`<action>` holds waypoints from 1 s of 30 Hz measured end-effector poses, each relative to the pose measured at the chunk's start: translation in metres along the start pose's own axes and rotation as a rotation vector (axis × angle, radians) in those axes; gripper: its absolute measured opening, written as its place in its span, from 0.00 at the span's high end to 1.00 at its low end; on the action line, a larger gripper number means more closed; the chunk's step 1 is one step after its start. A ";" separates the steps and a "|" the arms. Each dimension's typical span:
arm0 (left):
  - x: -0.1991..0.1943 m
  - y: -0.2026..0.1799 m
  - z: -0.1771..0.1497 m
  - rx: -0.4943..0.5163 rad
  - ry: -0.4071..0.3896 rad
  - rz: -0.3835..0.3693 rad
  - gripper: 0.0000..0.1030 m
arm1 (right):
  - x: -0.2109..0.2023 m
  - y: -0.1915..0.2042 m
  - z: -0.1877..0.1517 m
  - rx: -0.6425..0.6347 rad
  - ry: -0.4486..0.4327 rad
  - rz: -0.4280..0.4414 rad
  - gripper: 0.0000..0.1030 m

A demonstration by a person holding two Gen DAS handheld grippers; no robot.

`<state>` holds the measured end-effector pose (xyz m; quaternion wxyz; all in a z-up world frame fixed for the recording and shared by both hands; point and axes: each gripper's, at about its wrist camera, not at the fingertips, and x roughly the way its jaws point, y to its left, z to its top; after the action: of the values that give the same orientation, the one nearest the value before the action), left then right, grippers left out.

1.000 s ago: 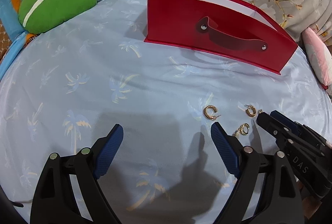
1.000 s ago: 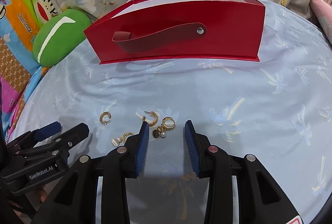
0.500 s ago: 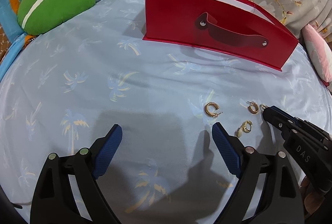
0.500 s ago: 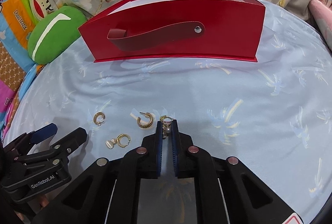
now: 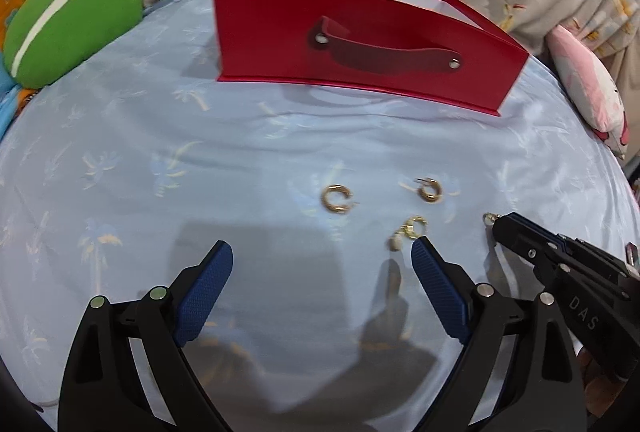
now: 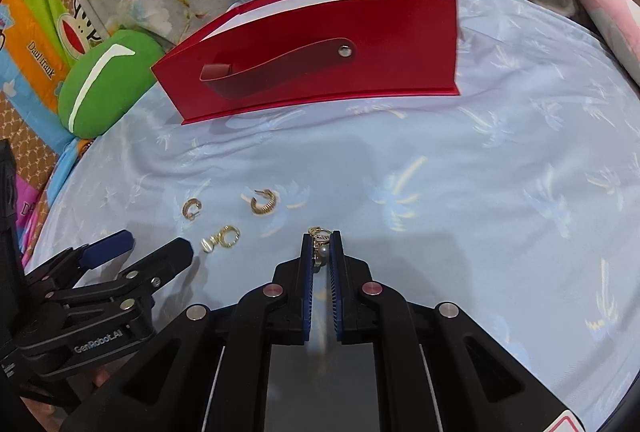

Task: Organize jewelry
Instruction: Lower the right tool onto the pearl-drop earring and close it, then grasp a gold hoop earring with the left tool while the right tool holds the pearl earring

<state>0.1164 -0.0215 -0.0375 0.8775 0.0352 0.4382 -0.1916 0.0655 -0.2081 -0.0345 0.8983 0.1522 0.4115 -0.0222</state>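
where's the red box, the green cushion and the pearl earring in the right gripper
red box [image 6: 400,43]: right wrist view, front wall
green cushion [image 6: 100,87]: right wrist view, green face
pearl earring [image 6: 321,250]: right wrist view, pearl between the pads

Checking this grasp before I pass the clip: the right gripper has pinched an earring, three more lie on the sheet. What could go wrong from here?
1. The right gripper holds the pearl earring only at its tips; the dangling piece could slip out on the way to the red box.
2. The open left gripper hovers right by the shell earring and may nudge it.
3. The soft, wrinkled sheet could hide a dropped earring.
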 end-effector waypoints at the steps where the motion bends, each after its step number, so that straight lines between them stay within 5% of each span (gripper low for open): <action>1: 0.002 -0.004 0.000 0.001 0.005 -0.008 0.16 | -0.002 -0.003 -0.001 0.008 -0.001 -0.002 0.93; 7: 0.009 -0.027 0.005 0.036 0.001 -0.001 0.24 | -0.013 -0.017 -0.006 0.043 -0.017 -0.012 0.93; 12: 0.013 -0.039 0.007 0.071 -0.011 0.026 0.41 | -0.017 -0.021 -0.006 0.052 -0.029 -0.015 0.93; 19: 0.011 -0.042 0.006 0.090 -0.021 0.003 0.87 | -0.019 -0.023 -0.005 0.060 -0.037 -0.005 0.93; 30: -0.007 -0.029 0.004 0.030 -0.028 -0.062 0.87 | -0.033 -0.019 -0.004 0.047 -0.071 0.007 0.93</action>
<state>0.1045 -0.0474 -0.0261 0.8766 0.0322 0.4238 -0.2256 0.0380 -0.2277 -0.0169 0.9086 0.1738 0.3782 -0.0339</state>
